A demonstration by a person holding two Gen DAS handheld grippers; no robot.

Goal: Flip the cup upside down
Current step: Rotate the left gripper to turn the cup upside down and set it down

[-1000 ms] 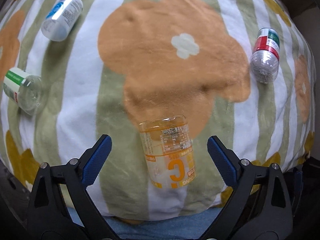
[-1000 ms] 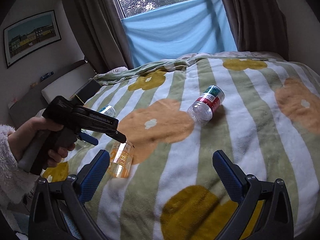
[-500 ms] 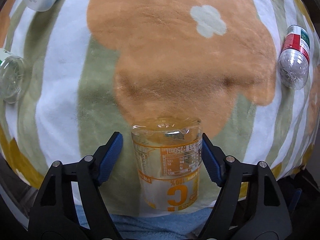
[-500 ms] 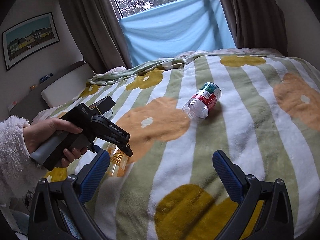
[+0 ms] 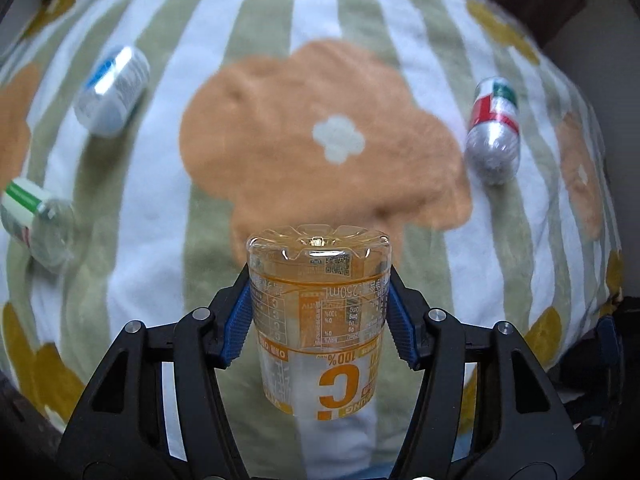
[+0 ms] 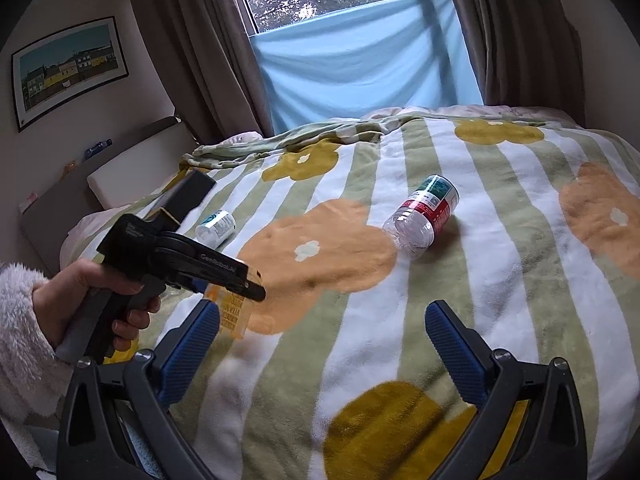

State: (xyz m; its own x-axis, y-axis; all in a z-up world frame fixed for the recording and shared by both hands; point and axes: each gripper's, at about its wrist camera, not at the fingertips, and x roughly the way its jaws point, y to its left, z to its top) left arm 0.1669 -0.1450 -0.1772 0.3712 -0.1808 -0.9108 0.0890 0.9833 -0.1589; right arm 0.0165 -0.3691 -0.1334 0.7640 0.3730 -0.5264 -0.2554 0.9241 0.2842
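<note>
A clear plastic cup (image 5: pixel 320 312) with orange print and a "C" label sits between my left gripper's blue pads, base pointing away from the camera. My left gripper (image 5: pixel 319 320) is shut on the cup and holds it above the striped blanket (image 5: pixel 160 184). In the right wrist view the left gripper (image 6: pixel 236 280) shows at the left with the cup (image 6: pixel 232 312) in it, held in a hand with a fluffy white sleeve. My right gripper (image 6: pixel 320 336) is open and empty over the blanket.
Three other cut bottle cups lie on their sides: a blue-labelled one (image 5: pixel 114 92) far left, a green-labelled one (image 5: pixel 36 220) at the left edge, a red-and-green one (image 5: pixel 494 128) on the right, also seen in the right wrist view (image 6: pixel 424 216). A headboard and curtains stand beyond.
My left gripper moved in around the lying cup, shut on it and lifted it off the blanket. The right gripper stayed open and nearly still.
</note>
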